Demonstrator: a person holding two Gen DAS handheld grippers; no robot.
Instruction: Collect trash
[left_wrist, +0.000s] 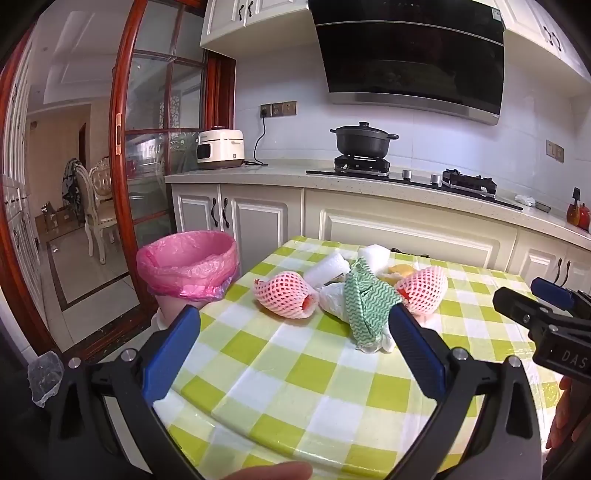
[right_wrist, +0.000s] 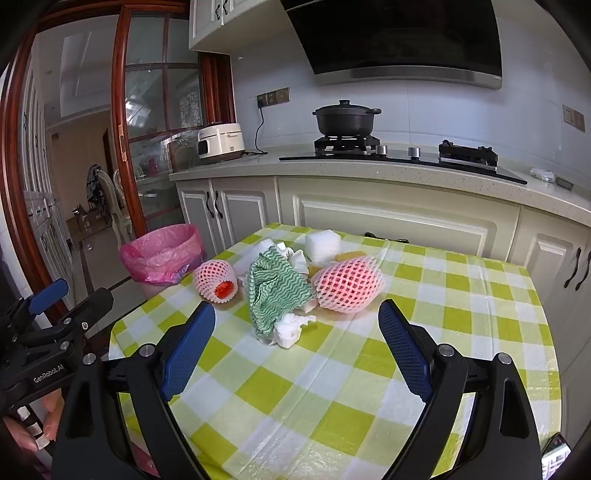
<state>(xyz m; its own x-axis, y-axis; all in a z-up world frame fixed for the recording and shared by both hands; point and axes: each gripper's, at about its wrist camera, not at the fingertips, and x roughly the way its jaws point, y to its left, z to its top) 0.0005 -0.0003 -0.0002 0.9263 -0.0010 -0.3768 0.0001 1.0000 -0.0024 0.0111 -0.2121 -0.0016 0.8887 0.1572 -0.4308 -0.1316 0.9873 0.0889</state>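
Note:
A pile of trash lies on the green-checked table (left_wrist: 295, 369) (right_wrist: 332, 387): two pink foam fruit nets (left_wrist: 284, 295) (left_wrist: 424, 291), a green wavy-striped cloth (left_wrist: 364, 302) (right_wrist: 273, 291), crumpled white tissue (right_wrist: 290, 328) and white foam pieces (left_wrist: 327, 267) (right_wrist: 322, 240). In the right wrist view the nets sit left (right_wrist: 216, 280) and right (right_wrist: 349, 284) of the cloth. A bin with a pink liner (left_wrist: 188, 264) (right_wrist: 162, 254) stands on the floor off the table's left edge. My left gripper (left_wrist: 293, 325) is open, short of the pile. My right gripper (right_wrist: 297, 319) is open too, nothing between its fingers.
A kitchen counter (left_wrist: 280, 173) runs behind the table, with a rice cooker (left_wrist: 219, 147), a black pot (left_wrist: 364, 138) on the hob and white cabinets below. A red-framed glass door (left_wrist: 155, 129) stands at the left. A clear plastic scrap (left_wrist: 44, 376) lies low left.

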